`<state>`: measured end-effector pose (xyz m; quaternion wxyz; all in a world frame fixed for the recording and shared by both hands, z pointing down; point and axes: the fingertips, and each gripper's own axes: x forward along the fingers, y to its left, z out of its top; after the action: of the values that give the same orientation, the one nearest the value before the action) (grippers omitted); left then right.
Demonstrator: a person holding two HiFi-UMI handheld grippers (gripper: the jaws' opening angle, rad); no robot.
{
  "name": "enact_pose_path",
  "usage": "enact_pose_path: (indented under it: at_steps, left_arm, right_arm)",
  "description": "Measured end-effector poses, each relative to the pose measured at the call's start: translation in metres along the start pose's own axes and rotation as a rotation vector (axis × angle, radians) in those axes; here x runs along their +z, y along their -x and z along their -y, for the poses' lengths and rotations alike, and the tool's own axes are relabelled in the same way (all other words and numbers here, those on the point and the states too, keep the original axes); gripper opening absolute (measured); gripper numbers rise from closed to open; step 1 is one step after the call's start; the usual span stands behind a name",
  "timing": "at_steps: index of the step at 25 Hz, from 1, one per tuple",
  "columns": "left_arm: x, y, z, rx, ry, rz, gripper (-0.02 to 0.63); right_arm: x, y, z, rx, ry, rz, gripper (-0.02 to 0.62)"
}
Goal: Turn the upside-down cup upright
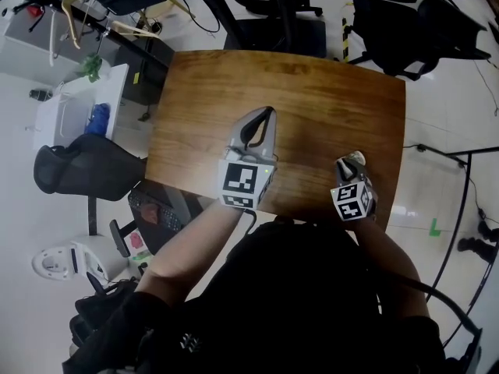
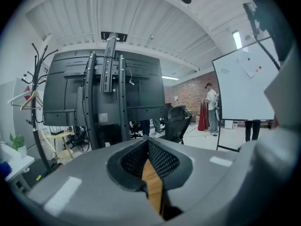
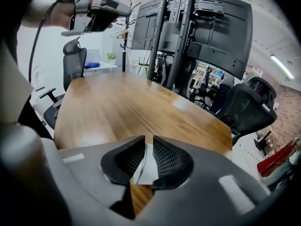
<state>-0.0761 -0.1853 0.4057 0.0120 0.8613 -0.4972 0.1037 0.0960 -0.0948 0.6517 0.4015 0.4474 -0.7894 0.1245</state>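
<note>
- The small white cup (image 3: 143, 167) is pinched by its thin wall in the narrow right tongs (image 1: 348, 167), at the 4 o'clock edge of the brown wooden worktop (image 1: 312, 84)
- The left tongs (image 1: 265, 117) are closed and empty, well apart at the cup's 9 o'clock (so the right hand must do the turning); I cannot tell which way the mouth faces

Brown wooden table (image 1: 312, 92) sits on a pale shiny floor (image 1: 444, 115). Black office chairs (image 1: 437, 22) round it, white side desk (image 1: 74, 111), coat rack (image 2: 36, 102), whiteboard (image 2: 244, 88), brick wall (image 2: 183, 91) way back, ribbed white ceiling (image 2: 117, 18) with a strip light (image 2: 237, 39).
</note>
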Motion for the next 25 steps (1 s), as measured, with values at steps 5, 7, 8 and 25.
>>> enact_pose_path:
  at_steps: [5, 7, 8, 25]
  left_arm:
    - [0.001, 0.002, -0.014, 0.003, -0.023, -0.009, 0.0]
    - [0.002, 0.0, -0.017, 0.008, -0.021, -0.007, 0.0]
    - [0.003, -0.001, -0.017, 0.007, -0.02, -0.004, 0.0]
    - [0.009, -0.015, 0.006, 0.0, -0.021, -0.004, 0.0]
  right_arm:
    - [0.004, -0.01, -0.003, 0.012, -0.059, 0.036, 0.057]
    - [0.005, -0.011, -0.004, 0.036, -0.084, 0.05, 0.062]
    - [0.006, -0.01, -0.003, 0.048, -0.098, 0.061, 0.082]
    - [-0.033, -0.005, 0.059, 0.335, -0.665, 0.098, 0.191]
